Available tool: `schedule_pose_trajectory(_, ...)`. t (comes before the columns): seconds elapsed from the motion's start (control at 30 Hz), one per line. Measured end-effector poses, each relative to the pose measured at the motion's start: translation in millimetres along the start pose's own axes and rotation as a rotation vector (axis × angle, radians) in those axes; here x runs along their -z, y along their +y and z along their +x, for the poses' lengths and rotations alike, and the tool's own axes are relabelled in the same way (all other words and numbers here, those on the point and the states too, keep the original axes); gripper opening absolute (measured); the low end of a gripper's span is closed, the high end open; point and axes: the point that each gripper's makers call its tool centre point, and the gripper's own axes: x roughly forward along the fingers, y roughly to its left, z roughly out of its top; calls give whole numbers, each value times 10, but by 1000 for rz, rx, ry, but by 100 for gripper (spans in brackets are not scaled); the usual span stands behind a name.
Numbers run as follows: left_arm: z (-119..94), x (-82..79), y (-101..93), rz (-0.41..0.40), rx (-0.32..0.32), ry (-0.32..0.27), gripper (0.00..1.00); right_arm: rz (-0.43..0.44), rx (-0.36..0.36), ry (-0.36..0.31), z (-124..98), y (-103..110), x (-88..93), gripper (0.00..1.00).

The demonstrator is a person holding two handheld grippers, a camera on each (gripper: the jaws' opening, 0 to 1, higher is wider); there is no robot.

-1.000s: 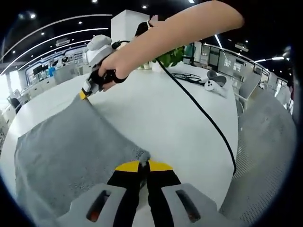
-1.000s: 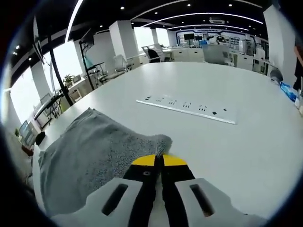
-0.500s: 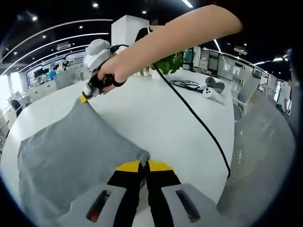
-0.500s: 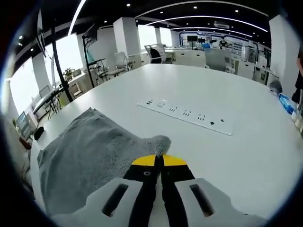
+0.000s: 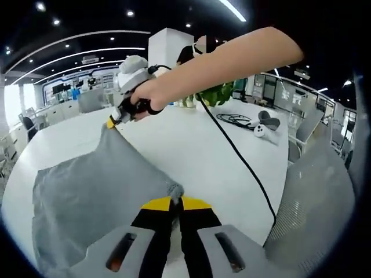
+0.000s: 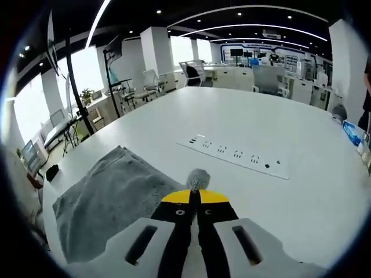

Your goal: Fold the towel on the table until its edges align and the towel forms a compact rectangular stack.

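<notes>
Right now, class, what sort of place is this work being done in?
Most likely an open-plan office: a large white table with a built-in power socket strip, office chairs and desks behind, a potted plant, and ceiling spotlights.

Power strip (image 6: 239, 156), controllers (image 5: 264, 123), plant (image 5: 215, 92)

Towel (image 5: 87, 197) corner between clamped fingers (image 5: 156, 204)

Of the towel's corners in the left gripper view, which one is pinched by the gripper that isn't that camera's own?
The far corner of the towel, under the person's hand: the right gripper is shut on it. The near corner sits in the left gripper; the others hang free.
</notes>
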Motion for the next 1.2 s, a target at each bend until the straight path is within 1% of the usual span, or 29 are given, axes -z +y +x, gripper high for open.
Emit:
schedule_pose_trajectory(0.13, -104, -84, 82, -7, -22, -24, 4, -7, -8, -9, 0, 87, -90, 0)
schedule_pose_trajectory(0.27, -198, -129, 156, -23, -35, -44, 4, -6, -13, -23, -12, 161, -198, 0)
schedule_pose_trajectory(0.33, -255, -152, 218, -35, -58, -60, 4, -30, -18, -33, -24, 229, -267, 0)
schedule_pose_trajectory(0.4, -320, -188, 272, -45, -73, -80, 4, -25, -23, -42, -37, 290, -331, 0)
schedule_pose_trajectory(0.47, -380, -209, 322, -52, -83, -89, 4, -35, -25, -50, -38, 341, -392, 0)
schedule_pose_trajectory(0.57, -485, -232, 424, -61, -108, -99, 4, -11, -38, -59, -18, 413, -470, 0)
schedule_pose_trajectory(0.77, -716, -289, 592, -66, -144, -118, 4, -30, -50, -75, 23, 579, -634, 0)
schedule_pose_trajectory(1.0, -875, -306, 700, -84, -176, -135, 4, -40, -62, -90, 55, 730, -764, 0)
schedule_pose_trajectory(1.2, -976, -266, 801, -105, -191, -143, 4, -47, -64, -89, 87, 828, -823, 0)
